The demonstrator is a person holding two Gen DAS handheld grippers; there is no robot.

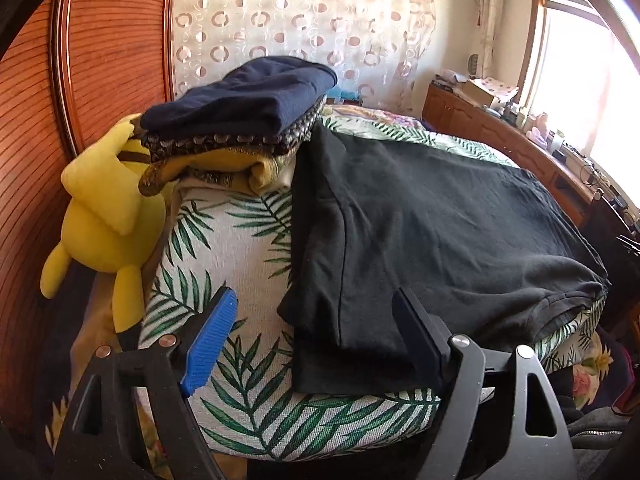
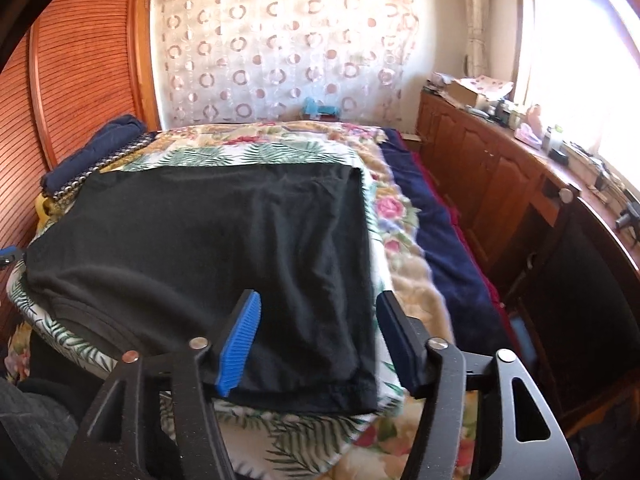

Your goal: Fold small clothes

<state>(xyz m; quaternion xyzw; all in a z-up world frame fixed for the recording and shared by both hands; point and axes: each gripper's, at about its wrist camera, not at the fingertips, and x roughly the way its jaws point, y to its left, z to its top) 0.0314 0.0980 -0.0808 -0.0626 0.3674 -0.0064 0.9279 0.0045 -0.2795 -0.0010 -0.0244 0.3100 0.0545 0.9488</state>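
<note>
A black garment [image 1: 432,232] lies spread flat on a leaf-print cushion [image 1: 248,240] on the bed, its near edge doubled over. My left gripper [image 1: 316,304] stands open over the garment's near left corner, blue pads apart, the cloth lying between them untouched. In the right wrist view the same black garment [image 2: 224,240] fills the middle. My right gripper [image 2: 318,304] is open above its near right corner, with the cloth loose between the pads. A stack of folded clothes [image 1: 240,120], navy on top, sits at the far left.
A yellow plush toy [image 1: 104,220] leans against the wooden slatted panel [image 1: 80,80] at the left. A floral quilt [image 2: 404,248] and a navy blanket [image 2: 440,240] cover the bed at the right. A wooden cabinet [image 2: 500,176] with clutter runs along the window side.
</note>
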